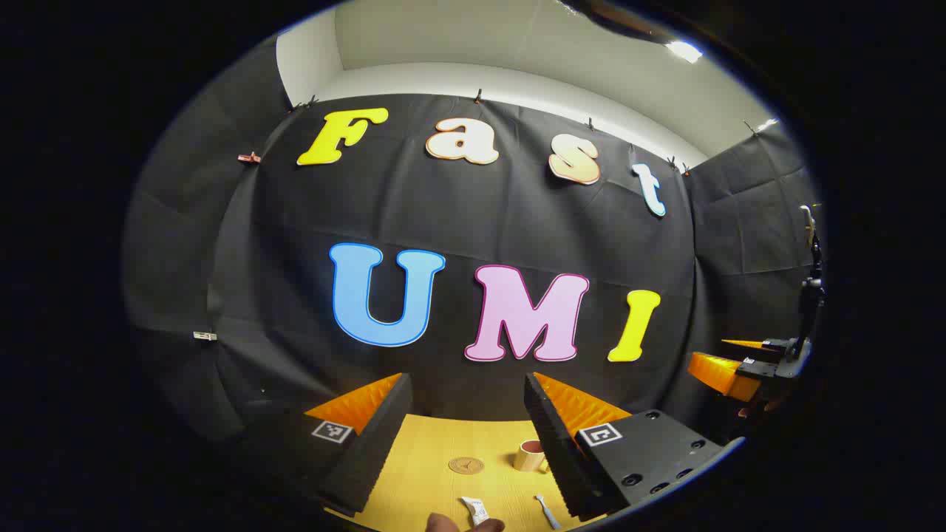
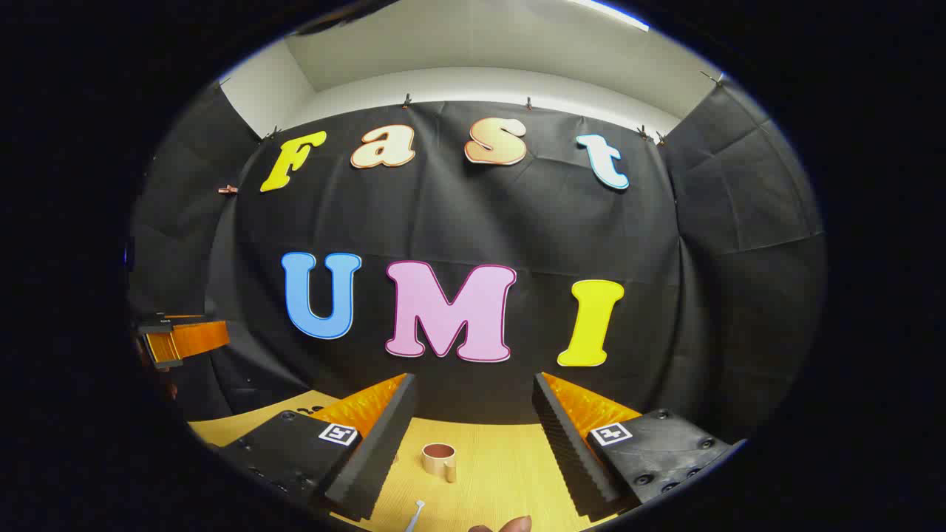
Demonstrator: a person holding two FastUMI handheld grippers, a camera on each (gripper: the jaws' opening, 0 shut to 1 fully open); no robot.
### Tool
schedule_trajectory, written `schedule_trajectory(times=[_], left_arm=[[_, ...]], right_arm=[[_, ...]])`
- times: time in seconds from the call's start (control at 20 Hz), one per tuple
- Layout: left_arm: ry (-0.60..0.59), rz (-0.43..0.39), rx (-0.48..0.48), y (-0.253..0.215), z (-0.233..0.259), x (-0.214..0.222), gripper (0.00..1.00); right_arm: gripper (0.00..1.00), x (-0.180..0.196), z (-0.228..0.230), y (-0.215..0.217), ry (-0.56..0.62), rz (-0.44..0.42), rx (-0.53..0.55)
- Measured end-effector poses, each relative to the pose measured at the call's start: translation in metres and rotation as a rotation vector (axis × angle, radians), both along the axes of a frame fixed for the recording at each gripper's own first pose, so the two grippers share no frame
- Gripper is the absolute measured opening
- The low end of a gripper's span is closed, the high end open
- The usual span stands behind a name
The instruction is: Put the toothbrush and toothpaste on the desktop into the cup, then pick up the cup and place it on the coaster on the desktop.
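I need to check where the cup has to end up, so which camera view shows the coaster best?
The left gripper view: the round coaster lies flat on the yellow desktop, in plain sight between the open fingers of the left hand-held gripper, left of the cup. In the right gripper view I cannot make the coaster out.

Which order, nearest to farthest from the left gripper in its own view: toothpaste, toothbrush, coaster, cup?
Left gripper, jaws open above the desktop:
1. Toothpaste and toothbrush, at the bottom edge, paste in the middle, brush to the right; too close to call.
2. Coaster, farther back, near the middle.
3. Cup, right of the coaster, slightly farther back, beside the right finger.
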State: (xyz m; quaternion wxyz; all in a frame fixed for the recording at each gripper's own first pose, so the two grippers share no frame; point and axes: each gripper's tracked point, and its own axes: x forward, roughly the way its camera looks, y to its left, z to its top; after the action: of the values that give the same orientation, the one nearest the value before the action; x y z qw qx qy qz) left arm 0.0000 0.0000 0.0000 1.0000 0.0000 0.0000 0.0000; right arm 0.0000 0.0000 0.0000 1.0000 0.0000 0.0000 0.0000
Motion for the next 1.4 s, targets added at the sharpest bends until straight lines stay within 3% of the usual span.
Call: schedule_trajectory(times=[0.9,1.1,1.4], left_arm=[[0.082,0.012,0.023,-0.008,-0.026,0.001,0.95],[0.173,0.018,0.073,-0.012,-0.063,0.005,0.95],[0.497,-0.017,0.102,-0.033,-0.187,0.017,0.95]], right_arm=[[0.97,-0.003,-0.02,-0.007,0.048,0.005,0.006],[0.97,-0.008,-0.039,-0.002,0.103,0.026,0.008],[0.97,-0.01,-0.073,0.001,0.194,0.043,0.031]])
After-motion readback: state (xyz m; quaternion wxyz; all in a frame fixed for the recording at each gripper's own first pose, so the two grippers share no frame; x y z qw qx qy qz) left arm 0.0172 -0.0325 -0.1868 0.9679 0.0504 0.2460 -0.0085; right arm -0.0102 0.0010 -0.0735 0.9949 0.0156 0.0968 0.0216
